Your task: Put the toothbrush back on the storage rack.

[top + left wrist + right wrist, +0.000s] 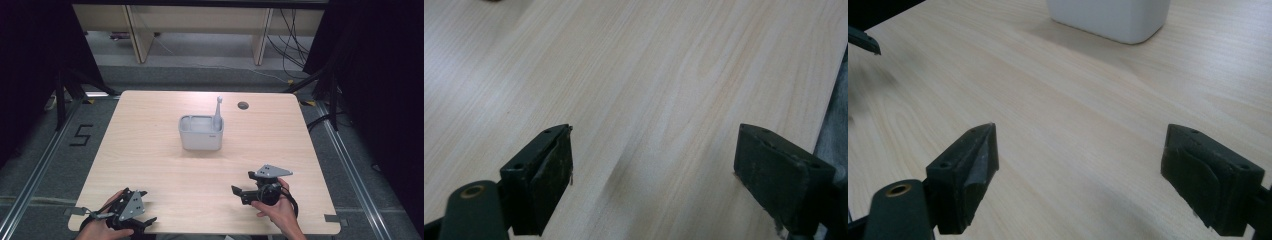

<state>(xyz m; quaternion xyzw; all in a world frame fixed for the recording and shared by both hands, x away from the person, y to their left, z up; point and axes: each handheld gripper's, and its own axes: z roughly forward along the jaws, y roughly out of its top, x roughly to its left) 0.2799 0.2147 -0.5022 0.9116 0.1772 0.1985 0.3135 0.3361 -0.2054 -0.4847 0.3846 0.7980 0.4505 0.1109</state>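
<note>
Tabletop [165, 165]: light wood, with a round hole [243, 105] at 1 o'clock from the centre.

Caddy [201, 132]: grey, two compartments, standing at the centre of the tabletop, well apart from both of your claws. Its lower wall lies at 12 o'clock in the right gripper view [1110, 17].

Toothbrush [218, 112]: grey, upright in the caddy's right-hand compartment, head up.

Left claw [145, 207]: in your left hand [95, 227] at 7 o'clock on the tabletop, near its front edge. Jaws spread wide, nothing between them but bare wood [654, 165].

Right claw [242, 185]: in your right hand [280, 210] at 5 o'clock, facing toward 9 o'clock. Jaws spread wide over bare wood [1080, 165], holding nothing.
</note>
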